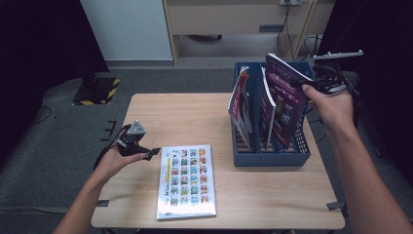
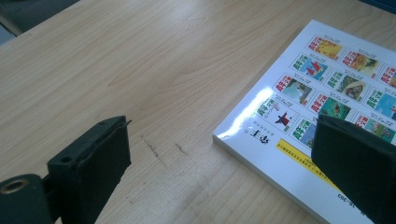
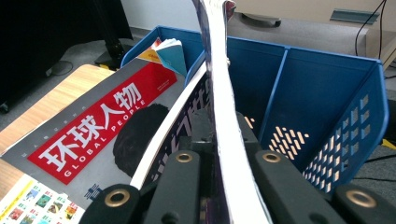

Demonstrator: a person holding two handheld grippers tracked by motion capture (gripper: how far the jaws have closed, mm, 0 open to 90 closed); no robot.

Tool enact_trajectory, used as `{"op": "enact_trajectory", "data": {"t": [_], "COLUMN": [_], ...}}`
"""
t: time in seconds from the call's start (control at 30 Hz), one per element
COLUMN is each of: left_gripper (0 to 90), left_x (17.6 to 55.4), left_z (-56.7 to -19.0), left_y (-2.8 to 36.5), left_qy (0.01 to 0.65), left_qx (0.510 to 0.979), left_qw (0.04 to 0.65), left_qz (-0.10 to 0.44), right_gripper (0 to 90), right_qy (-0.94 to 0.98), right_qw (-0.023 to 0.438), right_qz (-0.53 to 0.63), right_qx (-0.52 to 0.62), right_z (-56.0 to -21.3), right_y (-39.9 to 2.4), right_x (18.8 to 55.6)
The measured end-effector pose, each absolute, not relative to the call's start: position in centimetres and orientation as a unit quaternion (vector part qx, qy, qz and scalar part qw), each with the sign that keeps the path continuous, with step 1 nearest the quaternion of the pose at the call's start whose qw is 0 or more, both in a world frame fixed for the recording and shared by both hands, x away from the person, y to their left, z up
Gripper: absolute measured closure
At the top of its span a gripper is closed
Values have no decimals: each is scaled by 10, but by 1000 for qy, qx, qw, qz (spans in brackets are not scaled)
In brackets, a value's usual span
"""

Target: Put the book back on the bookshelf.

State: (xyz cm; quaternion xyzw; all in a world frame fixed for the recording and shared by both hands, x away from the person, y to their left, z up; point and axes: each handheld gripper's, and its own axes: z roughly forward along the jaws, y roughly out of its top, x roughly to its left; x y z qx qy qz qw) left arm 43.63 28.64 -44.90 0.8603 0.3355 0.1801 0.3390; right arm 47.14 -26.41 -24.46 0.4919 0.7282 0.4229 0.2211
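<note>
Magazines are what we are filing. From the high view we are holding a purple magazine (image 1: 285,100) by its upper edge in our right tongs (image 1: 311,87), lowering it into the blue rack (image 1: 271,158) at the far right of the table (image 1: 195,117); two other magazines are already leaning in the rack's left slots. We are judging it light and floppy, so a pinch near the spine should be keeping it from sagging. Our left tongs (image 1: 146,155) are hovering just beside a glossy book (image 1: 186,180) lying flat.

Through the left gripper view our jaws are standing released, the book's corner (image 2: 280,140) between them and untouched; its slick cover may be slipping under the pads.

Through the right gripper view our jaws are clenching the purple magazine (image 3: 219,116), which is bending as it rises. A red-titled magazine (image 3: 93,130) is leaning beside it. The magazine's lower edge is hiding behind the pages, so we are not seeing which slot it is entering.
</note>
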Motion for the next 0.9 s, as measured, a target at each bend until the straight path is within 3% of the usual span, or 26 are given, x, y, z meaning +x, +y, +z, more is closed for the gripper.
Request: {"op": "enact_trajectory", "data": {"t": [0.9], "left_gripper": [43], "left_x": [434], "left_z": [-457], "left_y": [293], "left_qy": [341], "left_qx": [860], "left_qw": [334], "left_qz": [179], "right_gripper": [844], "right_qy": [718], "right_qw": [222], "right_qz": [431], "right_qx": [500], "right_z": [-276], "right_y": [-257], "right_x": [480]}}
